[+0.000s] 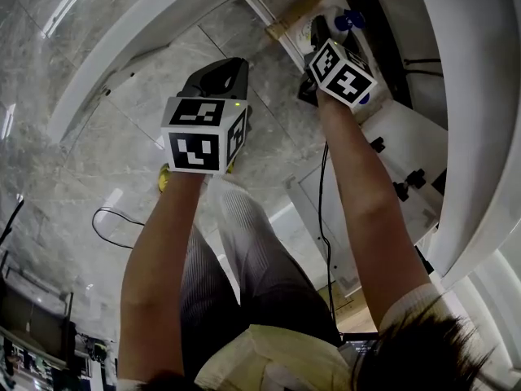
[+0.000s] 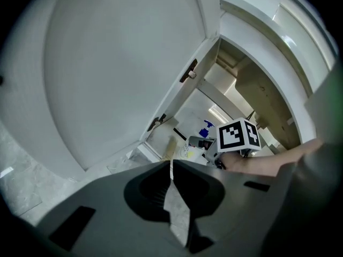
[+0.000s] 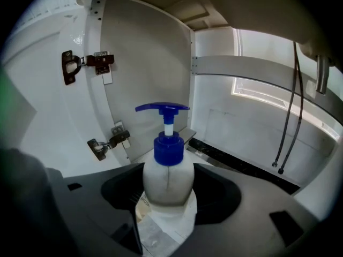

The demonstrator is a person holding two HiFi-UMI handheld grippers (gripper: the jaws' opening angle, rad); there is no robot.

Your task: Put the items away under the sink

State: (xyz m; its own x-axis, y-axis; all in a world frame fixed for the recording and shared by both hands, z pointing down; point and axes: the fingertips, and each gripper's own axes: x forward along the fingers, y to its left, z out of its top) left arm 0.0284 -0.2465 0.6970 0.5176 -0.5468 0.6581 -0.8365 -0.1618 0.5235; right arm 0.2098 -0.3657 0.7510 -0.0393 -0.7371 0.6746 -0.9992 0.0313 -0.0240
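soap bottle (image 1: 346, 19) is shown in the head view only by its blue pump. the rest is hidden behind the right gripper (image 1: 326, 35) at the open cupboard, while the left gripper (image 1: 218, 76) is held over the grey marble floor (image 1: 98, 161). in the left gripper view its jaws are pressed together on nothing, and a white door (image 2: 107, 63) fills the background. in the right gripper view the bottle is clamped upright between the jaws, with hinges (image 3: 88, 63) seen to the left and hoses (image 3: 286, 127) to the right.

I see my left gripper (image 1: 221, 72) poised above the marble floor (image 1: 98, 145), beside the open white cabinet door (image 1: 146, 31). My right gripper (image 1: 326, 35) extends into the cabinet opening, with a blue-topped pump bottle (image 1: 345, 20) at its tip.
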